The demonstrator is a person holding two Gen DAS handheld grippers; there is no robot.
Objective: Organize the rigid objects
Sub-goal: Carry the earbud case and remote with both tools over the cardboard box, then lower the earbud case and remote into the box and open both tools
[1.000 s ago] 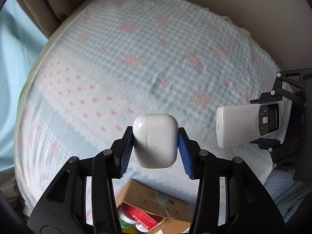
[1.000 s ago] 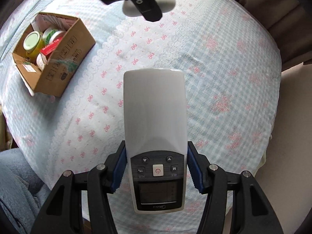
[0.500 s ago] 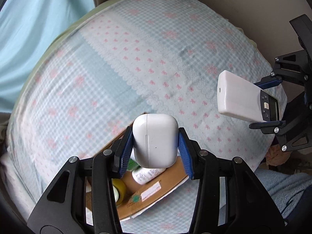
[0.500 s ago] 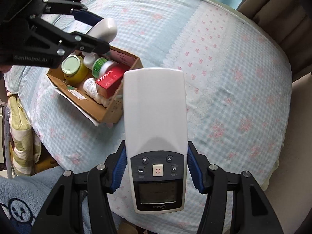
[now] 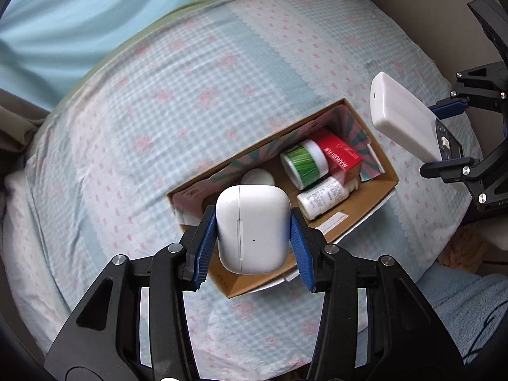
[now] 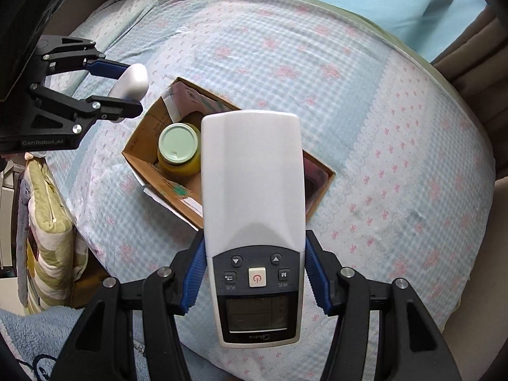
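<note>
My left gripper (image 5: 253, 247) is shut on a white earbud case (image 5: 253, 228) and holds it above the near end of an open cardboard box (image 5: 385, 168). The box holds a green-striped jar (image 5: 304, 162), a red carton (image 5: 341, 155), a white bottle (image 5: 322, 197) and a yellow jar with a pale green lid (image 6: 177, 149). My right gripper (image 6: 254, 273) is shut on a white remote with a dark button panel (image 6: 252, 190), held above the box (image 6: 139, 165). The remote also shows at the right of the left wrist view (image 5: 403, 120), and the case in the right wrist view (image 6: 131, 81).
The box sits on a bed with a blue checked sheet with pink bows (image 5: 158, 111). A light blue curtain (image 5: 79, 16) hangs behind. A folded green-striped quilt (image 6: 47, 222) lies off the bed's left edge. A blue fleece (image 5: 470, 311) lies at the near right.
Both grippers have swung over the cardboard box, which has moved from the view's edge to its centre. Both holds are unchanged.
</note>
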